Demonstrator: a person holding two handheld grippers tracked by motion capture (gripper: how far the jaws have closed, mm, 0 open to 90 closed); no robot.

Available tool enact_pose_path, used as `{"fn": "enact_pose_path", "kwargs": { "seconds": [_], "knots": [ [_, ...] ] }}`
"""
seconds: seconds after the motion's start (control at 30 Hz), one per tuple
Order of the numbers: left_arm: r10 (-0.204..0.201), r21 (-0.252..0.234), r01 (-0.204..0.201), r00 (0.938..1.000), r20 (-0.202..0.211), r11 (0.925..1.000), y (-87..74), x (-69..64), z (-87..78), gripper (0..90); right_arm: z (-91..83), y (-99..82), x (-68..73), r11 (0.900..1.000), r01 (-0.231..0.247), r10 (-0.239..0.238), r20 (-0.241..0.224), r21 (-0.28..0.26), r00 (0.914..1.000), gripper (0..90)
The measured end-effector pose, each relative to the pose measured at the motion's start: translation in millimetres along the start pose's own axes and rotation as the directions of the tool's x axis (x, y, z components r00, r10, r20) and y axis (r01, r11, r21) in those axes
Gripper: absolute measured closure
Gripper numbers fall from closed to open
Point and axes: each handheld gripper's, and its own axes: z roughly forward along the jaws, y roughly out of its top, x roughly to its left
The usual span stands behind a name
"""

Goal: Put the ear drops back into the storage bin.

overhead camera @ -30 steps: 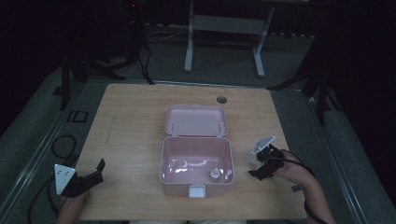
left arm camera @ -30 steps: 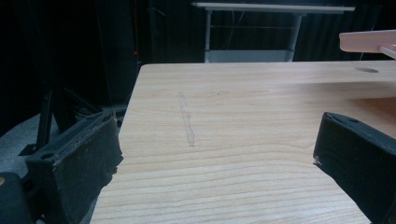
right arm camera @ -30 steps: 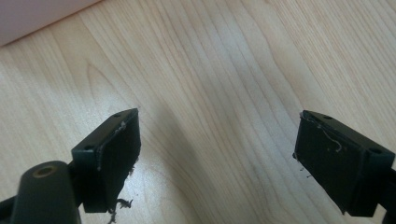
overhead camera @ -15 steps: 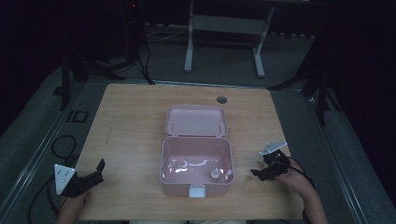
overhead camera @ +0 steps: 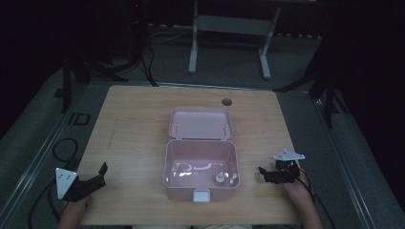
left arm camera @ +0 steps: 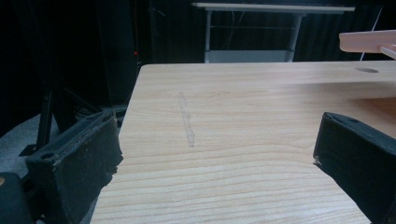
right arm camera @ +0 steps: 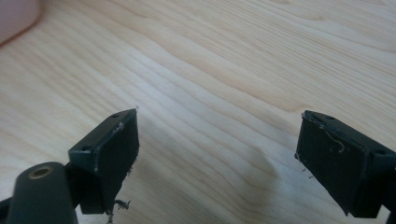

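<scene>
A pale pink plastic box (overhead camera: 201, 169) with rounded corners sits open in the lower middle of the high view, on the light wooden table (overhead camera: 133, 119). Its hinged pink lid (overhead camera: 201, 123) lies flat just behind it. Inside the box, toward its lower right, stands a small pale round object (overhead camera: 219, 178) — too small to tell what it is — and a thin white curved piece (overhead camera: 203, 167) lies along the floor beside it.

The right gripper (overhead camera: 265, 173) rests low at the lower right of the high view, just to the right of the box and apart from it. In the right gripper view its black jaws are spread wide over bare wood, nothing between them.

The left gripper (overhead camera: 98, 175) sits at the lower left of the frame, well apart from the box — its jaws also stand wide apart over the table's edge, empty. The box's lid shows at the upper right of the left gripper view (left arm camera: 369, 41).
</scene>
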Motion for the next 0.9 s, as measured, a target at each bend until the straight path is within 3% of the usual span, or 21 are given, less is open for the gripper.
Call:
{"fn": "enact_pose_path", "kwargs": {
  "seconds": [0.07,0.1,0.2,0.27,0.3,0.4,0.47,0.5,0.73,0.9],
  "knots": [
    [-0.001,0.000,0.001,1.0000,0.000,1.0000,0.0,-0.1,0.0,1.0,-0.3,-0.9,0.0,1.0000,-0.008,0.008,0.010,-0.006,0.9999,12.8],
    [-0.001,0.000,0.001,1.0000,0.000,1.0000,0.0,0.0,0.0,1.0,-0.6,-2.4,0.2,0.9993,-0.028,0.029,0.044,-0.025,0.9986,12.8],
    [-0.002,0.000,0.002,1.0000,0.000,1.0000,0.0,-0.1,0.0,1.0,-0.8,-4.1,1.0,0.9977,-0.049,0.053,0.080,-0.047,0.9954,12.8],
    [-0.002,0.000,0.002,1.0000,0.000,1.0000,0.0,-0.1,0.0,1.0,-1.0,-4.8,1.2,0.9968,-0.058,0.062,0.086,-0.055,0.9943,12.8],
    [-0.003,0.000,0.003,1.0000,0.000,1.0000,0.0,0.0,0.1,0.9,-1.0,-6.0,1.5,0.9945,-0.079,0.087,0.120,-0.069,0.9890,12.8],
    [-0.002,0.000,0.002,1.0000,0.000,1.0000,0.0,0.0,0.0,1.0,-2.3,-7.5,1.5,0.9890,-0.106,0.121,0.151,-0.103,0.9811,12.8],
    [-0.003,-0.001,0.003,1.0000,0.001,1.0000,0.0,0.0,0.1,1.0,-2.9,-8.2,1.2,0.9866,-0.114,0.132,0.156,-0.117,0.9790,12.8],
    [-0.003,-0.001,0.003,1.0000,0.001,1.0000,0.0,0.0,0.1,1.0,-4.0,-9.3,1.7,0.9817,-0.132,0.154,0.170,-0.138,0.9732,12.8],
    [-0.001,0.000,0.001,1.0000,0.001,1.0000,0.0,0.0,0.1,1.0,-8.1,-13.2,2.0,0.9676,-0.153,0.196,0.215,-0.201,0.9568,12.6],
    [-0.001,0.000,0.001,1.0000,0.002,1.0000,0.0,0.0,0.1,1.0,-9.1,-15.6,1.2,0.9565,-0.168,0.222,0.219,-0.238,0.9501,12.7]
  ]
}}
